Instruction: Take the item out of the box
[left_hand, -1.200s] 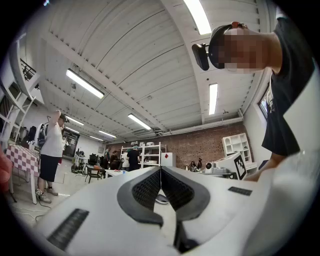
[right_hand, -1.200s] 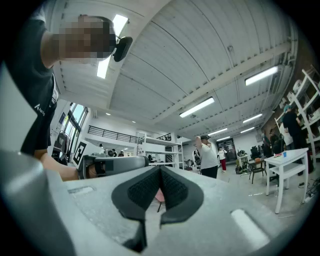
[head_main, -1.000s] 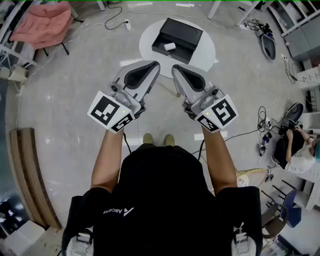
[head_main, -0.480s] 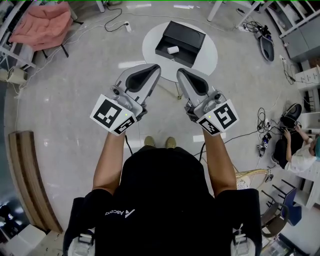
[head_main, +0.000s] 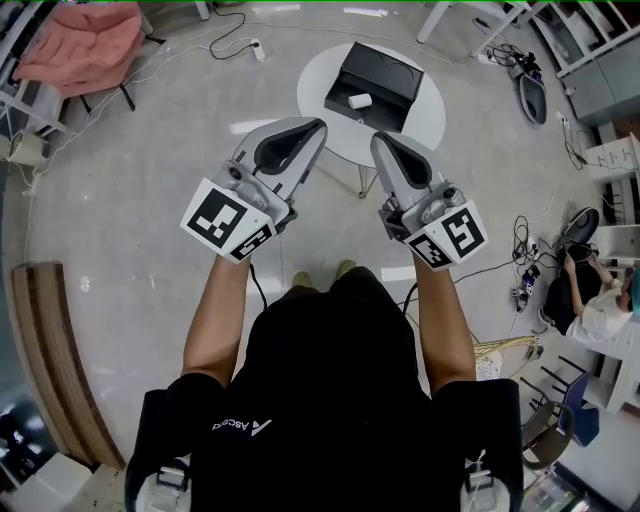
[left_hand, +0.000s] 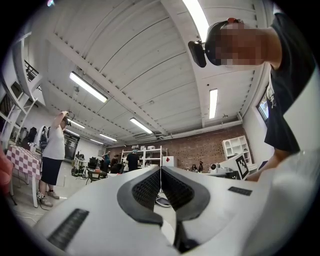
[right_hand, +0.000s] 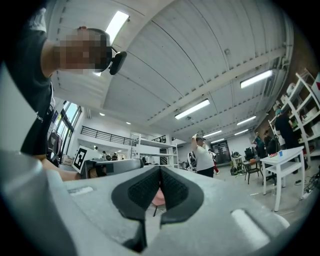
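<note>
A black open box (head_main: 372, 72) stands on a small round white table (head_main: 420, 115) ahead of me, with a small white item (head_main: 360, 101) lying in it near its front wall. In the head view my left gripper (head_main: 317, 127) and right gripper (head_main: 379, 139) are held side by side in front of the table's near edge, short of the box. Both are shut with nothing between their pads. The left gripper view (left_hand: 160, 170) and the right gripper view (right_hand: 160, 170) look slightly upward across the room, and neither shows the box.
A chair draped with pink cloth (head_main: 85, 45) stands at the far left. Cables and a power strip (head_main: 256, 49) lie on the floor behind the table. A seated person (head_main: 598, 300) is at the right, a wooden board (head_main: 50, 350) at the left. Other people stand in the distance.
Both grippers have moved forward toward the table, still shut. The table and box have shifted right and sit closer to the gripper tips in the head view.
</note>
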